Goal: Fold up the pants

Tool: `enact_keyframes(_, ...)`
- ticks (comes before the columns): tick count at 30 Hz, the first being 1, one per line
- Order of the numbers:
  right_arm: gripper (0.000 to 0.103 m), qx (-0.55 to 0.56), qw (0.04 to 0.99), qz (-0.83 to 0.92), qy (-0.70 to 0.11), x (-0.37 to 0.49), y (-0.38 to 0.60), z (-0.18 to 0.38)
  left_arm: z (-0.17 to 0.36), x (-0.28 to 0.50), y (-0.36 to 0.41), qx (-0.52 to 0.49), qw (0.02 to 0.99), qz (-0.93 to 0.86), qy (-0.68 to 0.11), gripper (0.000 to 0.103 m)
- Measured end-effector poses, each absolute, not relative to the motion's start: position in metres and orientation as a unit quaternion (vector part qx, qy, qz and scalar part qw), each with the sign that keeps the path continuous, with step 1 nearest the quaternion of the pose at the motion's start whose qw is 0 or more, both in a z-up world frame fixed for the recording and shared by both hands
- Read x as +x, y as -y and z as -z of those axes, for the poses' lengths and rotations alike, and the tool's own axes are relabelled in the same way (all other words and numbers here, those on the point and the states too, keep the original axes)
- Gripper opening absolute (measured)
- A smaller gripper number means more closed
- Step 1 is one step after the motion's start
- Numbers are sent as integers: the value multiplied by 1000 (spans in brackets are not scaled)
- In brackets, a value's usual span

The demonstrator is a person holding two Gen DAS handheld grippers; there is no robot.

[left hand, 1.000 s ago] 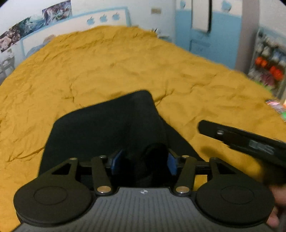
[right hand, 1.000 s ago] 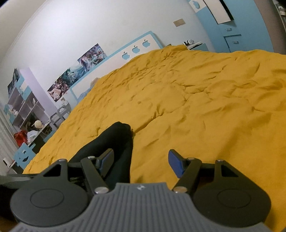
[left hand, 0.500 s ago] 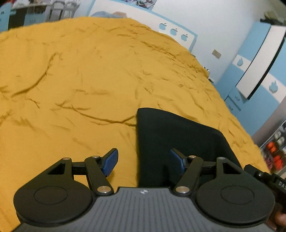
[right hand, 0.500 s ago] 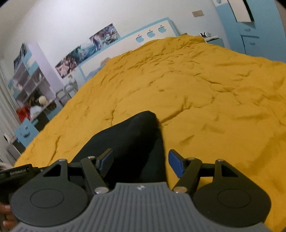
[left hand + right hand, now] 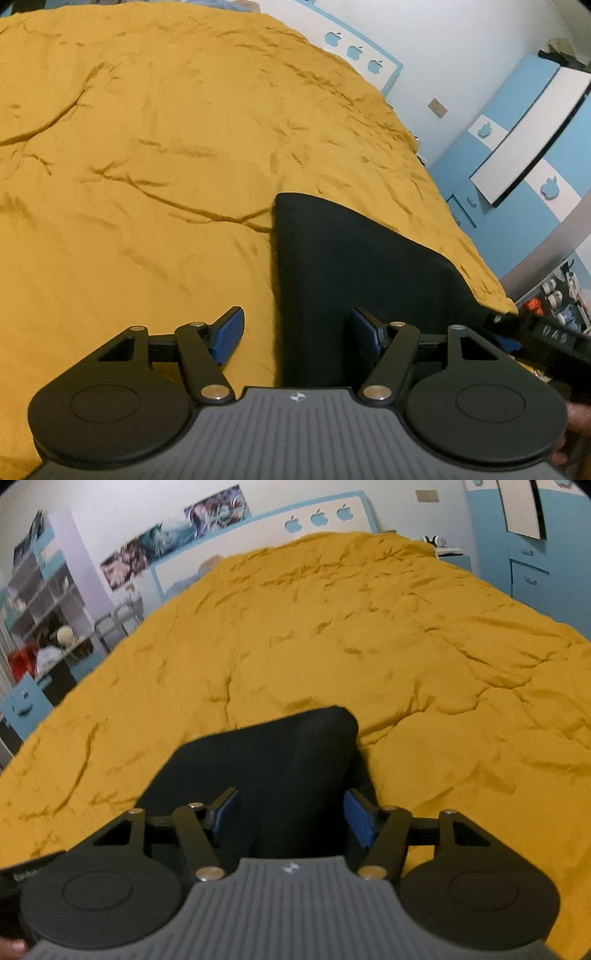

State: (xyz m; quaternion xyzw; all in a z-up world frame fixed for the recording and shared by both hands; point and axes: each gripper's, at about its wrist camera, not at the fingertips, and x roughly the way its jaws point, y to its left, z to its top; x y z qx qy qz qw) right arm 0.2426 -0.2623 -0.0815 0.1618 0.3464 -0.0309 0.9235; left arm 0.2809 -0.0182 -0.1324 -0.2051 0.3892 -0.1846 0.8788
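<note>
- The black, soft-fabric folded pants (image 5: 343,266) lie flat on the wrinkled mustard-yellow bedspread (image 5: 147,147), a compact dark slab whose long axis runs away from both grippers, toward the far end of the bed.
- Left gripper (image 5: 297,334): jaws wide apart, holding nothing. The pants sit ahead and to its right; their left edge runs forward between its blue pads (image 5: 231,334).
- Right gripper (image 5: 291,818): jaws also spread wide and empty. The pants (image 5: 273,760) lie straight ahead, their near end between its pads, so this gripper looks better centred.
- Whether either pad touches the cloth cannot be told.
</note>
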Motion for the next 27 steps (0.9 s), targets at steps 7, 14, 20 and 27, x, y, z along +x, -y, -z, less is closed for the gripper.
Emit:
enact_keyframes(7,24,157,918,47,-361,243,268,92,133,280,20,-205,881,182,-385,77)
enact_keyframes(14,10,188,943,-69,-265,236,268,66,134,277,12,-232,879,171,-381,76)
enact_keyframes(20,25,234,915,-9,-329,240,314,101,136,277,15,-229,879,169,-383,76)
enact_keyframes(27,50,136,942,44,-304,210,317,107,136,273,24,-205,887,170,-378,76)
